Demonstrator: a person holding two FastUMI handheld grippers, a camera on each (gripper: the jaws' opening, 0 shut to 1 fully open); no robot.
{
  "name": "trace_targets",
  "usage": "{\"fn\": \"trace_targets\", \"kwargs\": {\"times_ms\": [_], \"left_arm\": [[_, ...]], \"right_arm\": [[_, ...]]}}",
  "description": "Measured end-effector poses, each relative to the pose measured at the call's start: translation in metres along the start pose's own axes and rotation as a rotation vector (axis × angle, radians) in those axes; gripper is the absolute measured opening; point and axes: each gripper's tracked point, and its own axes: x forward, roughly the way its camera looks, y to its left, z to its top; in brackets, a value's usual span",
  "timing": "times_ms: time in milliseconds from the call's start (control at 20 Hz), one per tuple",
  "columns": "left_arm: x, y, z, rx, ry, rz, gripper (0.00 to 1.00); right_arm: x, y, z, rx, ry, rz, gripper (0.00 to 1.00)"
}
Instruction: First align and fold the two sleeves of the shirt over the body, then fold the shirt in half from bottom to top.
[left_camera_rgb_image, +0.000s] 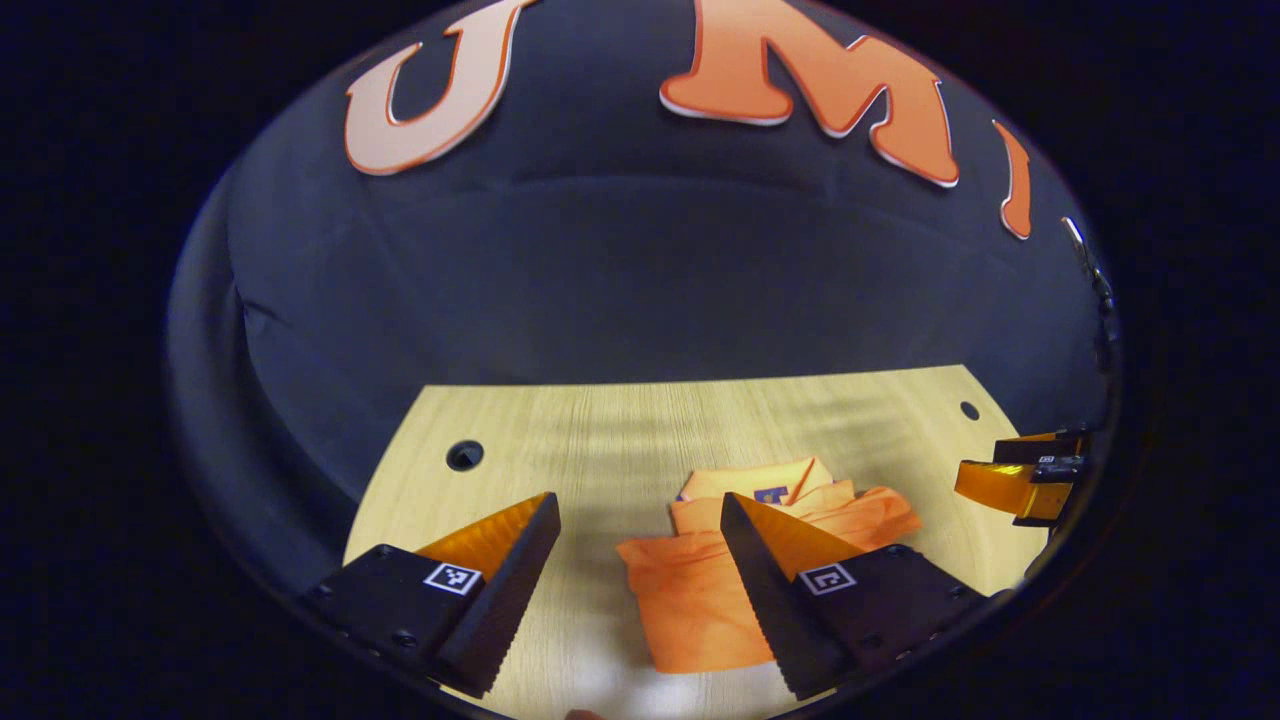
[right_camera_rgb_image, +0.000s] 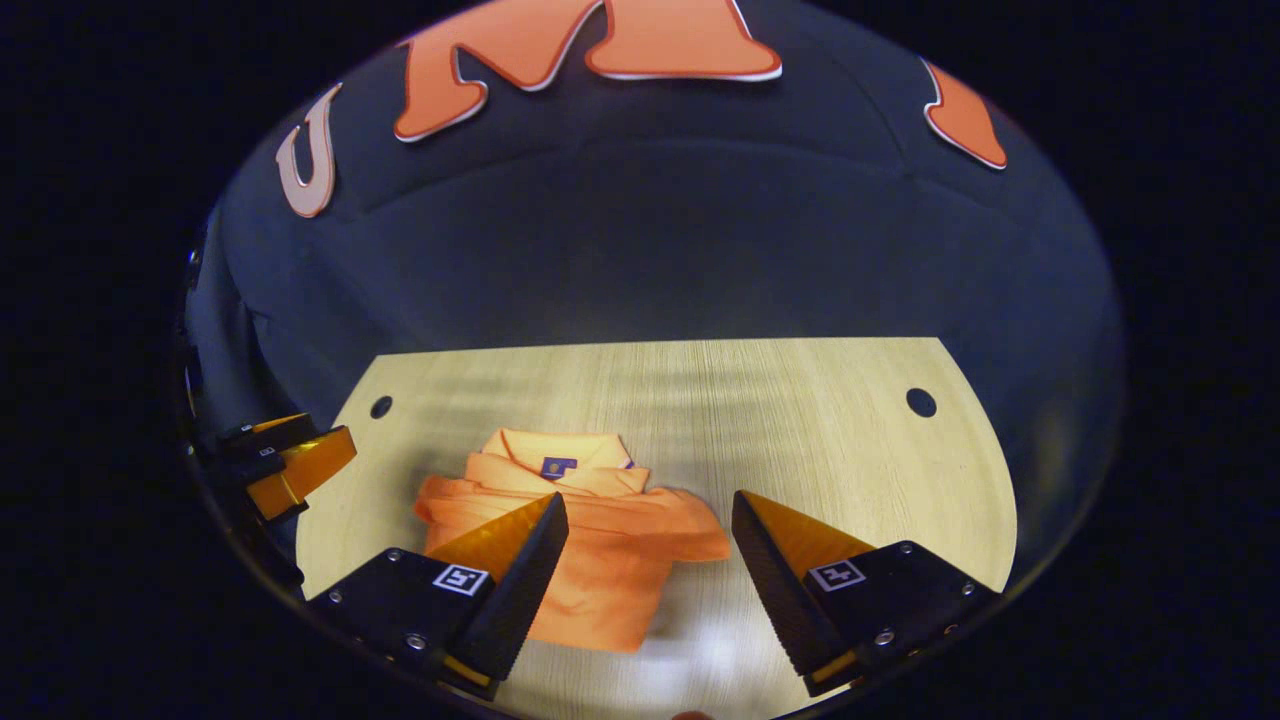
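Both tongs (left_camera_rgb_image: 640, 505) (right_camera_rgb_image: 650, 505) spread and empty above the wooden table (right_camera_rgb_image: 800, 420), one finger partly hiding folded orange shirt (right_camera_rgb_image: 600, 560)

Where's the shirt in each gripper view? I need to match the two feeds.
Left gripper view: shirt lies low, right of centre, partly behind the right-hand finger.
Right gripper view: shirt lies low, left of centre, partly behind the left-hand finger.
Shared landmark: the purple neck label at the collar.
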Motion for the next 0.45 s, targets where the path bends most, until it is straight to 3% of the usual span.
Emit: {"fn": "trace_targets", "kwargs": {"times_ms": [450], "left_arm": [[-0.154,0.009,0.046,-0.033,-0.239,-0.003,0.99]], "right_arm": [[-0.14,0.032,0.036,-0.032,-0.289,0.047,1.0]]}}
